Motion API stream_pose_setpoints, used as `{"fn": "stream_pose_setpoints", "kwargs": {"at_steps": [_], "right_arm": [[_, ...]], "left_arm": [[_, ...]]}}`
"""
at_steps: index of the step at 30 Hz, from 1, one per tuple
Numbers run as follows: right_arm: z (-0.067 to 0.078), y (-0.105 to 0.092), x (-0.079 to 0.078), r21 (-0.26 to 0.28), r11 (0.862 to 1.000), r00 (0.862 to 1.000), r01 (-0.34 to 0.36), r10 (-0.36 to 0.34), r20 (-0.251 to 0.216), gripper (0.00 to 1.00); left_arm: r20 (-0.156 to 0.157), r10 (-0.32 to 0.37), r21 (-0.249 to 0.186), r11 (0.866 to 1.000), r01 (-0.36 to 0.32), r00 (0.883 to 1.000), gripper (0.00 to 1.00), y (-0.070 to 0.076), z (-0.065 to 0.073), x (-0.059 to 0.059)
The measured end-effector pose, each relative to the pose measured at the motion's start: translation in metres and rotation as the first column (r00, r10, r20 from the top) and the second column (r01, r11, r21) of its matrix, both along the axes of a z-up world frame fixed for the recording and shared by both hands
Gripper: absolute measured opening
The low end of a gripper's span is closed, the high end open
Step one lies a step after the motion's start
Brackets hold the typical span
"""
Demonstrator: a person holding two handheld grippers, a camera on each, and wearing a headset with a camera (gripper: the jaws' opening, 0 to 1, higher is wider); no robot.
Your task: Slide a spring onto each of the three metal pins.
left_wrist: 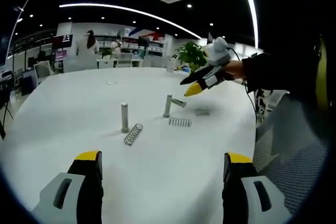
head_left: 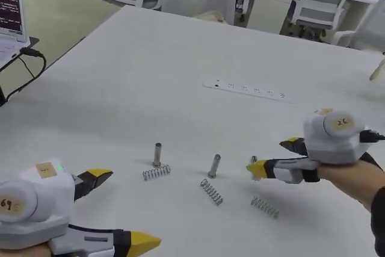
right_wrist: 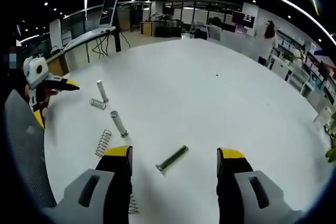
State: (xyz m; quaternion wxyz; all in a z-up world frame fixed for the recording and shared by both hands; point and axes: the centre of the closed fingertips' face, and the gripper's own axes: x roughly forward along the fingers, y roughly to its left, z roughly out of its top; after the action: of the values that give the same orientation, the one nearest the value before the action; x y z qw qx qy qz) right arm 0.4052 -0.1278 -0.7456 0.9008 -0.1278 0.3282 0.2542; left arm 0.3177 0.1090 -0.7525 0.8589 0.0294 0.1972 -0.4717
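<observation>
Both of your tools are empty, with jaws spread wide. Your left tool (head_left: 122,208) hangs low at the near left of the worktop (head_left: 180,70), well apart from the parts (a waiting pose, I'd say, that leaves the right hand room).

Your right tool (head_left: 276,156) is down at the right end of the row, and its own view shows why. The lying pin (right_wrist: 172,159) rests flat on the worktop between the open jaws, untouched as far as I can tell.

The other two pins stand upright: the left pin (head_left: 157,153) and the middle pin (head_left: 215,165). Each has a spring lying loose just beside its foot, the left spring (head_left: 156,173) and the middle spring (head_left: 212,191). The right spring (head_left: 264,207) lies nearer you, close under the right tool.

No spring is on any pin, so the task reads as not started. The layout pairs one spring with each pin, which makes for short reaches.

My judgement is that the lying pin needs standing on its head first, since a spring won't drop over a pin that lies flat. That is probably why the right tool straddles it. Close across the shaft, not along it, or the round shaft may roll out from between the jaws.
</observation>
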Motion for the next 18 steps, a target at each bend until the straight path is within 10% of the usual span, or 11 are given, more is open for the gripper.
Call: {"fn": "stream_pose_setpoints", "kwargs": {"at_steps": [18], "right_arm": [[-0.016, 0.002, 0.008, -0.026, 0.998, 0.995, 0.053, -0.055, -0.085, 0.45]], "left_arm": [[-0.004, -0.002, 0.001, 1.000, 0.002, 1.000, 0.92, 0.001, 0.000, 0.000]]}}
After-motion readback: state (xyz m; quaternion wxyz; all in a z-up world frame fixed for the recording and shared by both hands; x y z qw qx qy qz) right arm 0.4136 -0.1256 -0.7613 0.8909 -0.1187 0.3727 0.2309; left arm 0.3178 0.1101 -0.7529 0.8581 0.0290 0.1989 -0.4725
